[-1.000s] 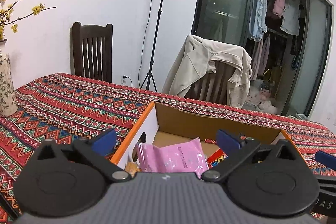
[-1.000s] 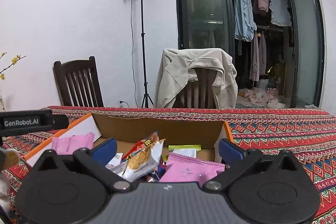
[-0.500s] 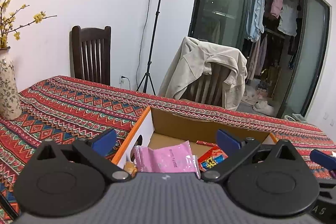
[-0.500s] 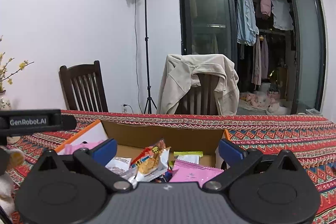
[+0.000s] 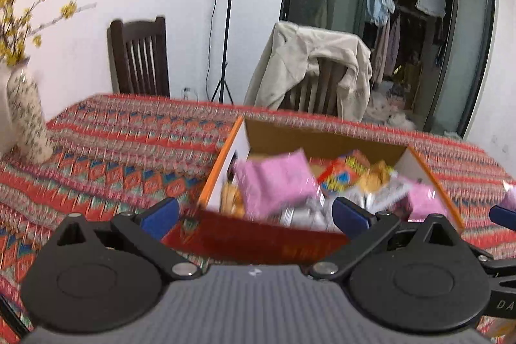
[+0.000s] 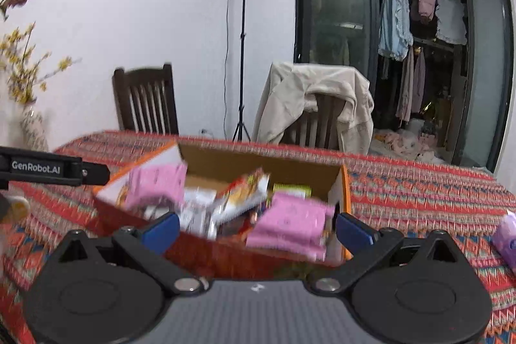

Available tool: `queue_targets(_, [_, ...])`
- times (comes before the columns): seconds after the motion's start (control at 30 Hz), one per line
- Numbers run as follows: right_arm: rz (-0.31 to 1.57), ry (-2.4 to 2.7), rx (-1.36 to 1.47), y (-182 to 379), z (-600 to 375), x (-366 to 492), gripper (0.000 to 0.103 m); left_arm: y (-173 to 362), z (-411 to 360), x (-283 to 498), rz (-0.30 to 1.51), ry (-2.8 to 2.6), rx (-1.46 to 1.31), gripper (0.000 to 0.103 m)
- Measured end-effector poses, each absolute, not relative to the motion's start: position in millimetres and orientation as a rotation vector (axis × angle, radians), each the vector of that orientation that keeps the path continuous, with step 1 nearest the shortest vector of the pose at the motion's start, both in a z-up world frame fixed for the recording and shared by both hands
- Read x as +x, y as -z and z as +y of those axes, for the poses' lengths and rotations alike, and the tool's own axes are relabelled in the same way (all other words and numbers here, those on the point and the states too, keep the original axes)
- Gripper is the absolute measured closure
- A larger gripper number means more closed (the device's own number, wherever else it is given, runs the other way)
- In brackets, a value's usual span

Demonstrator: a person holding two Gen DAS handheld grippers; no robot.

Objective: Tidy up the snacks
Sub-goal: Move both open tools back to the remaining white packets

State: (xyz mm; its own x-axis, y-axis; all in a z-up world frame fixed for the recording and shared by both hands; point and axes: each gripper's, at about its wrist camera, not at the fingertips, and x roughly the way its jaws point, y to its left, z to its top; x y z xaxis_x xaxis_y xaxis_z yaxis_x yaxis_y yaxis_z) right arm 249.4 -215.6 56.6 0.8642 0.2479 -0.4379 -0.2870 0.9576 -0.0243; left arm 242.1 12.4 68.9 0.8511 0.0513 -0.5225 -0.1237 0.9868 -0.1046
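Observation:
An open cardboard box with orange rims and a red front wall sits on the patterned tablecloth; it also shows in the right wrist view. It holds several snack packs, among them pink packets and a red and yellow pack. My left gripper is open and empty, raised in front of the box. My right gripper is open and empty, also just before the box. A purple packet lies on the cloth at the far right.
A flowered vase with yellow blossoms stands at the table's left. Two wooden chairs, one draped with a beige jacket, stand behind the table. A light stand is by the wall.
Both grippers have risen and pulled back, so the box interior and its red front wall now show. The views are blurred by motion. Both stay open.

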Motion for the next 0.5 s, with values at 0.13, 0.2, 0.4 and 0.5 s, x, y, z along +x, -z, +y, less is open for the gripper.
queue_targets(0.13, [0.512,-0.28,-0.104,-36,-216,234,0.0,-49,21,228,0.601,-0.087,-0.153,0.0])
queue_targets(0.2, [0.551,-0.279,-0.105,-24,-216,230,0.0,-41,25,223,0.615,-0.087,-0.158,0.0])
queue_targets(0.4, [0.66,-0.262,-0.118,10,-219,227,0.0,-15,32,214,0.641,-0.077,-0.173,0.0])
queue_targets(0.5, [0.688,-0.25,-0.128,17,-219,231,0.0,-4,35,216,0.645,-0.076,-0.178,0.0])
